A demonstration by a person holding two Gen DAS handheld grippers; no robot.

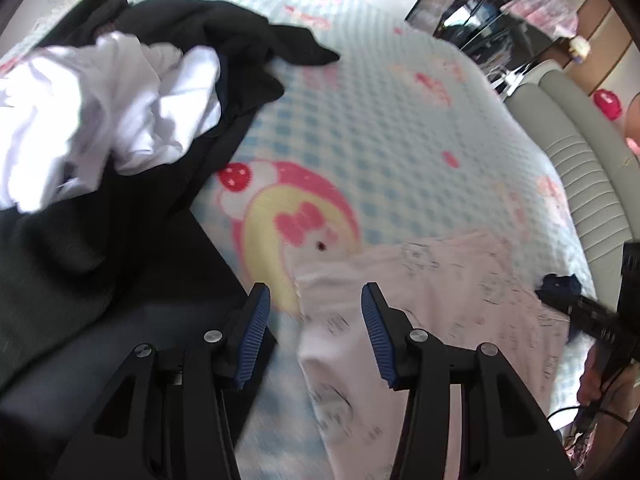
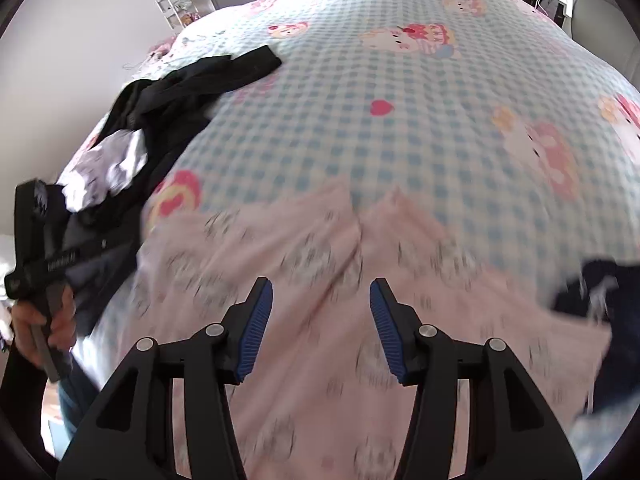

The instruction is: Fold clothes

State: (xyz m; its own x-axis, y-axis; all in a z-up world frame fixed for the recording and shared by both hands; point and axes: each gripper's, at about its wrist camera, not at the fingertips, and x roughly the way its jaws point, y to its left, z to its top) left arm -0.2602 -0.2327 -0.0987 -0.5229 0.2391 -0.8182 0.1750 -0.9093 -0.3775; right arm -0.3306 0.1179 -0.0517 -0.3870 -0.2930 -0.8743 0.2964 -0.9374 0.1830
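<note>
Both claws over pink garment (image 2: pixel 304 264) on bed (image 2: pixel 400 128).
Left claw (image 1: pixel 316 300) & right claw (image 2: pixel 321 292) spread, pinching nothing; black clothes (image 1: pixel 120 248) beside.

A home bedroom: a bed (image 2: pixel 440 128) with a blue checked cartoon cover, a padded headboard (image 1: pixel 580 184), a wire shelf rack (image 2: pixel 176 4).

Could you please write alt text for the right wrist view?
The right gripper, jaws open and empty, hovers over a pale pink printed garment spread on a blue-checked cartoon bedsheet. A heap of black and white clothes lies at left.
</note>
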